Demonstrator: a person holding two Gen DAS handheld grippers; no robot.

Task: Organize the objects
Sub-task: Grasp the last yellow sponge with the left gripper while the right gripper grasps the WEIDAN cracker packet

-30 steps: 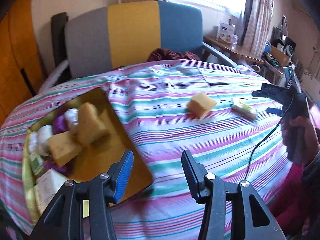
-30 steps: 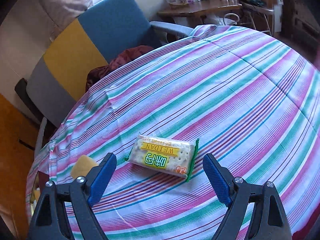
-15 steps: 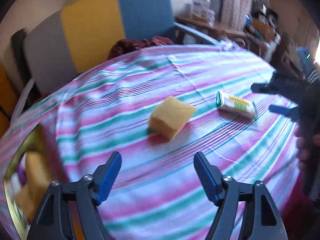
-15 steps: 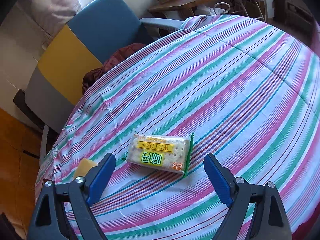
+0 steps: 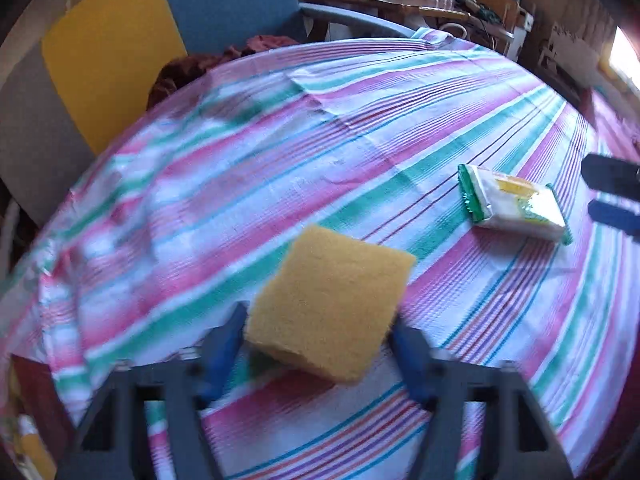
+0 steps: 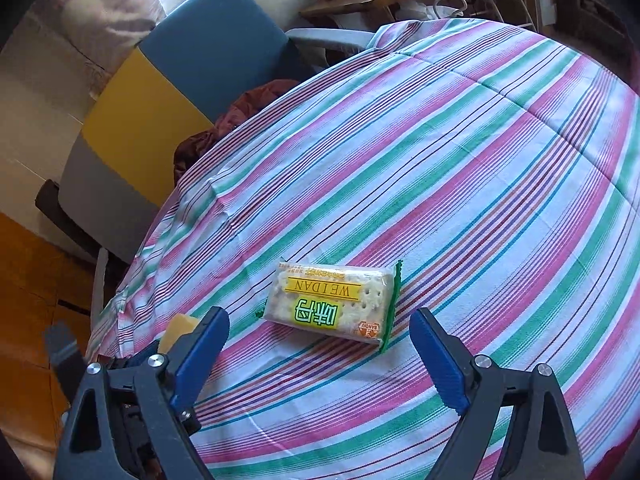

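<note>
Two items on striped cloth (image 5: pixel 360 128): sponge (image 5: pixel 332 300), cracker pkt (image 6: pixel 336 306); chair (image 6: pixel 180 92) behind.

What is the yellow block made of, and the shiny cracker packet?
The yellow block looks like soft sponge foam: matte, with a fuzzy, porous surface. The cracker packet seems to be thin clear plastic film, glossy, with crackers showing through and a crimped green end.

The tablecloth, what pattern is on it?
The tablecloth has pink, green, blue and white stripes; the right wrist view shows it best.
</note>
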